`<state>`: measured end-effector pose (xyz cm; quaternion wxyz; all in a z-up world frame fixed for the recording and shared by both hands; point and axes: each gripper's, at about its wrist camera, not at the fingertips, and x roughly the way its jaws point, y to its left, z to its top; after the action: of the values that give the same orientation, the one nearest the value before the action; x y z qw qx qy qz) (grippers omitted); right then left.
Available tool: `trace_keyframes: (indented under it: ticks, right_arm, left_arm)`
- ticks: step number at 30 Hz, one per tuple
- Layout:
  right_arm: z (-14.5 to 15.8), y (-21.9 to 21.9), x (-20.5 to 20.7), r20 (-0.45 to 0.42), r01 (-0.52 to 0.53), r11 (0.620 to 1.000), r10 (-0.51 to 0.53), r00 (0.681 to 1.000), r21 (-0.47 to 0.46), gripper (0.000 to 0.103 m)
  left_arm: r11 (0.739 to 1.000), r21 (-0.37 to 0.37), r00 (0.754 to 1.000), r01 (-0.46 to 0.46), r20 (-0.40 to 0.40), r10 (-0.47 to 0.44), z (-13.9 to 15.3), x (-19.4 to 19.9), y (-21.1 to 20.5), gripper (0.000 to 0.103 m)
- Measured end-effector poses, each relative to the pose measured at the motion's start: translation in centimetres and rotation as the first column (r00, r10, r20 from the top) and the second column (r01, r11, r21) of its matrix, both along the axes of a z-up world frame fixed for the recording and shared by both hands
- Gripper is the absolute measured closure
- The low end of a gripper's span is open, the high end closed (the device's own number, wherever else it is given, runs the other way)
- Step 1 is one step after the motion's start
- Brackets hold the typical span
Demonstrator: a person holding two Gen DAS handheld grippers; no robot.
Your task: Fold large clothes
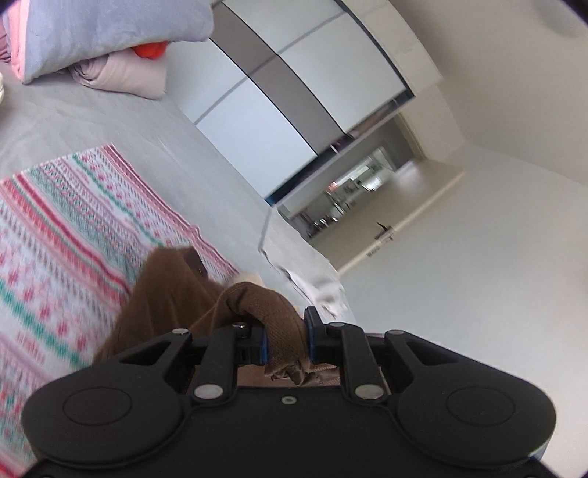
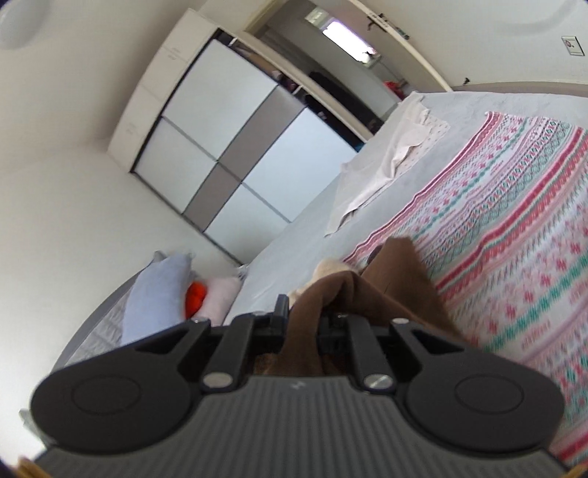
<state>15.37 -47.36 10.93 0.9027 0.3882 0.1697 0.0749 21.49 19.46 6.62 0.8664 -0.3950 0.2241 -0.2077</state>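
A brown garment (image 1: 165, 294) hangs over a bed, lifted at two spots. My left gripper (image 1: 286, 338) is shut on a bunched edge of it, with cloth pinched between the blue-padded fingers. My right gripper (image 2: 302, 323) is shut on another part of the same brown garment (image 2: 397, 283), which drapes away toward the bed. A cream lining or collar patch (image 2: 330, 266) shows near the held fold. The fingertips are mostly hidden by cloth.
A striped pink, green and white blanket (image 2: 514, 220) lies on the grey bed sheet (image 1: 110, 125). A white cloth (image 2: 382, 161) lies near the bed edge. Pillows (image 1: 110, 33) and an orange item (image 1: 150, 49) sit at the head. A wardrobe (image 2: 235, 147) and doorway stand beyond.
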Motion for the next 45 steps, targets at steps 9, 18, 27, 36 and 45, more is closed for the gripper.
trace_keyframes:
  ticks: [9,18,27,36,45]
  right_arm:
    - [-5.7,-3.3,13.5,-0.113,0.067,0.995,-0.059,0.992,0.074,0.090]
    - [-11.9,-7.0,18.9,-0.240,0.008,0.984,0.036,0.970,0.178,0.084]
    - [-9.1,-11.6,15.1,-0.012,0.073,0.986,-0.072,0.997,0.148,0.020]
    - [-8.1,-3.9,19.1,-0.205,-0.085,0.896,-0.007,0.979,-0.435,0.020]
    - [-8.2,3.6,20.8,-0.125,-0.001,0.718,-0.120,0.985,-0.696,0.091]
  left_arm:
    - [0.992,0.076,0.986,-0.105,-0.126,0.114,-6.1,13.2,-1.9,0.077]
    - [0.938,0.279,0.965,-0.204,-0.101,0.240,-8.7,16.3,-0.3,0.018]
    - [0.902,0.421,0.991,-0.090,-0.053,0.123,-8.1,15.4,1.2,0.018]
    - [0.838,0.546,0.997,-0.007,-0.055,0.045,-9.8,18.6,-5.5,0.030]
    - [0.785,0.603,0.988,-0.144,0.049,0.144,-9.2,16.4,-8.3,0.088]
